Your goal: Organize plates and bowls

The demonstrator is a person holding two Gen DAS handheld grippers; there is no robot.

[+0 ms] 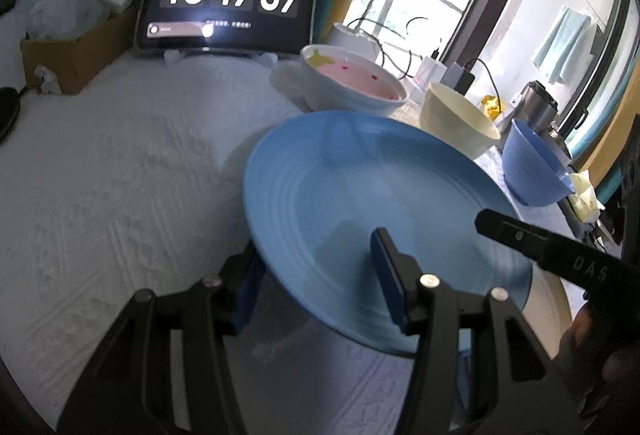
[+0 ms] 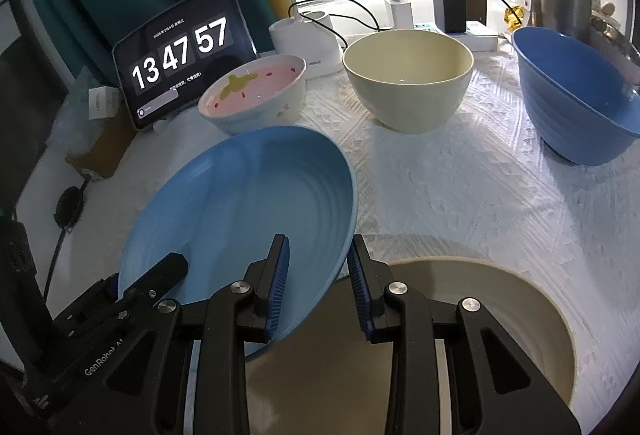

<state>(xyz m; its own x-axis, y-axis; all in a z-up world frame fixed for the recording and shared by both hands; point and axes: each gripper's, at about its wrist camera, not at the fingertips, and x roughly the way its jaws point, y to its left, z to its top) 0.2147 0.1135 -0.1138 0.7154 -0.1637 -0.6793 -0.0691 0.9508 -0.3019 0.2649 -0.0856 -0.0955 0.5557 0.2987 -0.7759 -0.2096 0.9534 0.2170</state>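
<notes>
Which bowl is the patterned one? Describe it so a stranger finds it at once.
Start at the tablet showing big clock digits at the back of the white tablecloth. Just in front of it, to its right, sits the patterned bowl. Unlike the plain cream bowl and plain blue bowl beside it, it has a pink inside with red specks and a yellow-green shape.

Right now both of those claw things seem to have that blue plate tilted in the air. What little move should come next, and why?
Probably lower the blue plate flat onto the beige plate beneath it. The blue plate hangs tilted, with the right gripper and left gripper each astride its rim, partly above the beige plate. The three bowls stand further back, clear of it. Stacking the plates looks like the natural next step.
</notes>
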